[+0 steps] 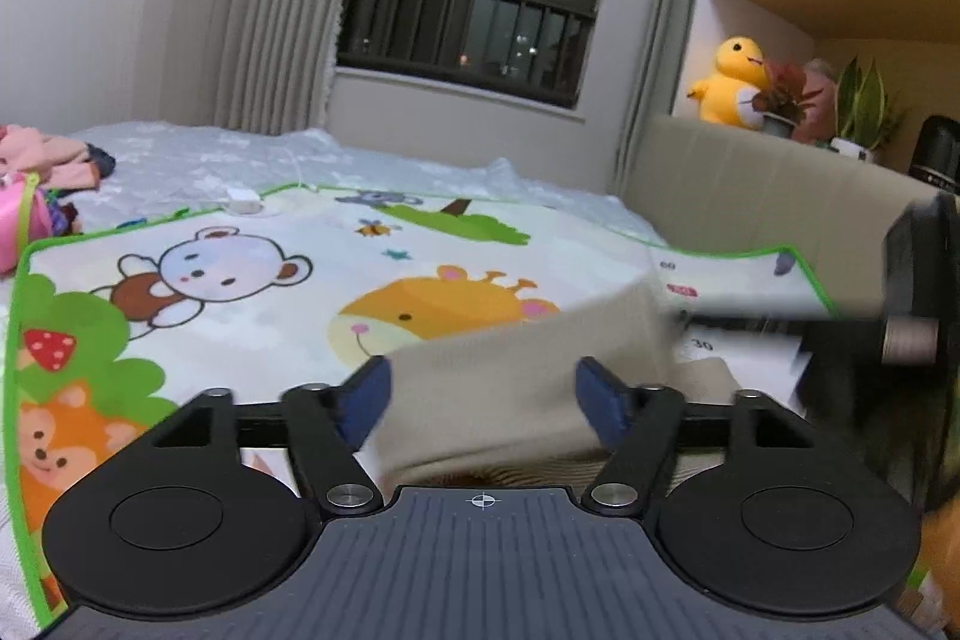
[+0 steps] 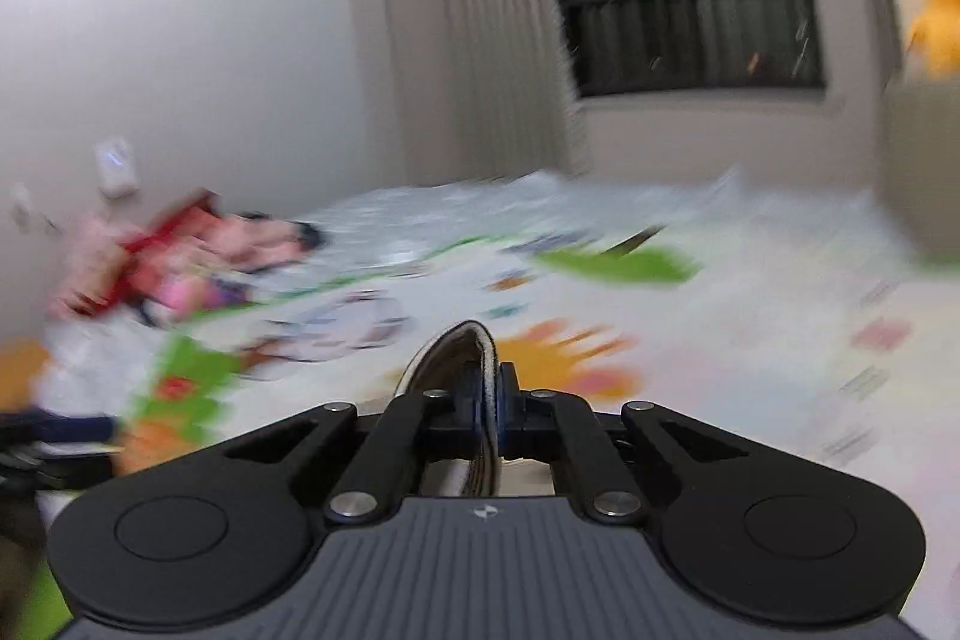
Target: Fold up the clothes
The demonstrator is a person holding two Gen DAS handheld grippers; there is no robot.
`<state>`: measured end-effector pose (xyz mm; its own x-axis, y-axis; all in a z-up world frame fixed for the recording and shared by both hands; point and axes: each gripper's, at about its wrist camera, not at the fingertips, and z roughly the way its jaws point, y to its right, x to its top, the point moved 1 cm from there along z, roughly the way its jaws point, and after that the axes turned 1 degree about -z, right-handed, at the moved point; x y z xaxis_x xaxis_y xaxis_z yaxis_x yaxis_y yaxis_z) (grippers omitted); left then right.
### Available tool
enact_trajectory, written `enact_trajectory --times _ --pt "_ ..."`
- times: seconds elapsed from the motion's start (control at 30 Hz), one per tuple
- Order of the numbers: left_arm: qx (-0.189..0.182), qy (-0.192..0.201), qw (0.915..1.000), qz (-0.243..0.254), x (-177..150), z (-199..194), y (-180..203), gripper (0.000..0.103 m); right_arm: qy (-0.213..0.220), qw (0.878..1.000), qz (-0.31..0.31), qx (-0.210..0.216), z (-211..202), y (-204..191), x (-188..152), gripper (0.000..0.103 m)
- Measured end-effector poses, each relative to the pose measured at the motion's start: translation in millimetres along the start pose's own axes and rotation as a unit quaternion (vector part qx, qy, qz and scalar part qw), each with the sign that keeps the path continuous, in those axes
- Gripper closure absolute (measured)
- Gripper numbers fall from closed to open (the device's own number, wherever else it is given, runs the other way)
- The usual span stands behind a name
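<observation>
Pile at far left: a heap of pink and red clothes (image 1: pixel 57 157) lies on the bed beside a pink bag (image 1: pixel 21 226), well apart from both tools; in the right wrist view the same heap (image 2: pixel 198 250) is smeared by blur
Play mat: a cartoon-printed mat with a green border (image 1: pixel 252 292) is spread over the pale bedcover (image 1: pixel 198 151), with a bear, a giraffe and a fox printed on it
Left tool (image 1: pixel 483 403): its blue-padded fingers (image 1: pixel 366 400) stand wide apart, with cloth lying between them but not pinched
Beige garment: a beige ribbed fabric garment (image 1: pixel 516 388) lies on the mat right in front of the left tool, one part raised in a fold toward the right
Right tool (image 2: pixel 486 409): closed tight on a thin edge of the beige garment (image 2: pixel 453 361), which loops up ahead of the fingertips and hangs down behind them; this view is heavily motion-blurred
Right edge, left wrist view: the dark body of the right tool (image 1: pixel 921 292) appears blurred over the mat's right border
Background right: a beige padded headboard (image 1: pixel 750 184) with a yellow plush chick (image 1: pixel 729 79) and potted plants (image 1: pixel 840 106) on the ledge behind it
</observation>
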<state>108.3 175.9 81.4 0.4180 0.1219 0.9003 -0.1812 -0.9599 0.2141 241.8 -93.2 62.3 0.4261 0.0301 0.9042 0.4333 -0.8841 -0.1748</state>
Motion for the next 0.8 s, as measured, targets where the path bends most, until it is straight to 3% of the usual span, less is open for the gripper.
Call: enact_trajectory --times 0.07,0.4,0.53,0.57,0.67,0.8 --pt "-0.006 -0.008 0.9999 -0.008 -1.7 7.4 0.3 0.015 -0.013 1.000 0.000 -0.020 1.3 20.8 -6.8 0.099" --pt "-0.060 -0.085 0.9945 -0.012 -28.9 54.9 35.4 0.009 -0.076 0.990 0.002 -0.121 7.4 124.9 -40.8 0.098" --pt "-0.080 -0.100 0.9917 -0.014 -31.6 67.4 48.6 0.008 -0.102 0.985 0.058 -0.128 3.4 154.1 -59.9 0.091" --pt "-0.086 -0.101 0.9910 -0.014 -30.7 71.2 51.8 0.008 -0.106 0.983 0.071 -0.133 0.0 159.2 -64.2 0.085" --pt "-0.097 -0.104 0.9897 -0.013 -29.3 87.7 59.1 0.007 -0.099 0.977 0.068 -0.178 -21.6 166.2 -71.3 0.074" --pt "-0.101 -0.111 0.9885 -0.020 -29.6 118.5 67.6 0.007 -0.041 0.981 0.076 -0.177 -55.8 156.3 -62.7 0.073"
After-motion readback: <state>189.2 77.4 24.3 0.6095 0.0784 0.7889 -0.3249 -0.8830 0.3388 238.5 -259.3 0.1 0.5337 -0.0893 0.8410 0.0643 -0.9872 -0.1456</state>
